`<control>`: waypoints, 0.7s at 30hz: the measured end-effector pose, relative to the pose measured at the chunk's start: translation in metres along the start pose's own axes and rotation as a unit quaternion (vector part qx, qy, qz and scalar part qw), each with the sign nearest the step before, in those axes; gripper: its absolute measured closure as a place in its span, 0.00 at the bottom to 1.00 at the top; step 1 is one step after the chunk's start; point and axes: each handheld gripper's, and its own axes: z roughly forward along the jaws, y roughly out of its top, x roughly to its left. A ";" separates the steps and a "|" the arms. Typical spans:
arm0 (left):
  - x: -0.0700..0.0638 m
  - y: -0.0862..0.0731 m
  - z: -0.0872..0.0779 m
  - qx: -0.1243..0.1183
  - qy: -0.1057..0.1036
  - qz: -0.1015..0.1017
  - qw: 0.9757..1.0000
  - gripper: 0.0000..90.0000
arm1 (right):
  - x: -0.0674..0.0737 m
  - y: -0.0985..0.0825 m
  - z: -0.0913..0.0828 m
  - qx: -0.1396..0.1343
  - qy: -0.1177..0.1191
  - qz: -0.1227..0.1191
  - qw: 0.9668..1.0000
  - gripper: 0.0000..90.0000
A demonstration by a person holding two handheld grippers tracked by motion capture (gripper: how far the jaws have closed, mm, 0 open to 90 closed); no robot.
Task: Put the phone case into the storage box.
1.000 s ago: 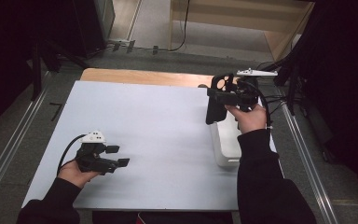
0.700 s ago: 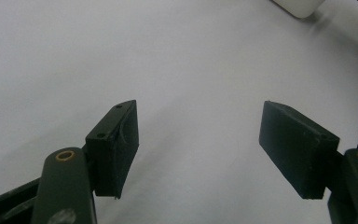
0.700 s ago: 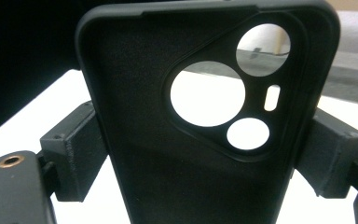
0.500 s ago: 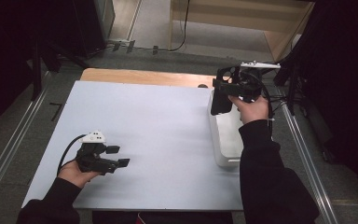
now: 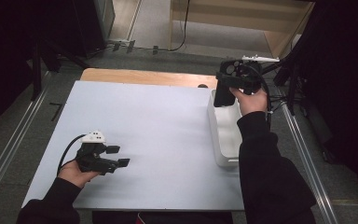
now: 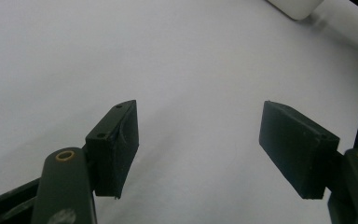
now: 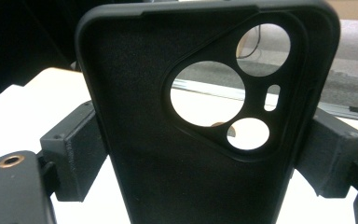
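The right claw (image 5: pixel 223 91) grips a black phone case (image 7: pixel 200 121) above the white tray (image 5: pixel 223 135); the left claw (image 5: pixel 119 156) rests released on the worktop (image 5: pixel 158 130).

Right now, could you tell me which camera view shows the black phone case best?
The right gripper view: the phone case sits close up between the right gripper pads, camera cutouts plain. In the high view it is a small dark shape above the white bin.
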 end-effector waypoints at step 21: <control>0.000 0.001 -0.001 0.000 -0.005 0.003 1.000 0.31 | -0.013 -0.002 0.036 -0.013 -0.056 0.022 0.998 0.13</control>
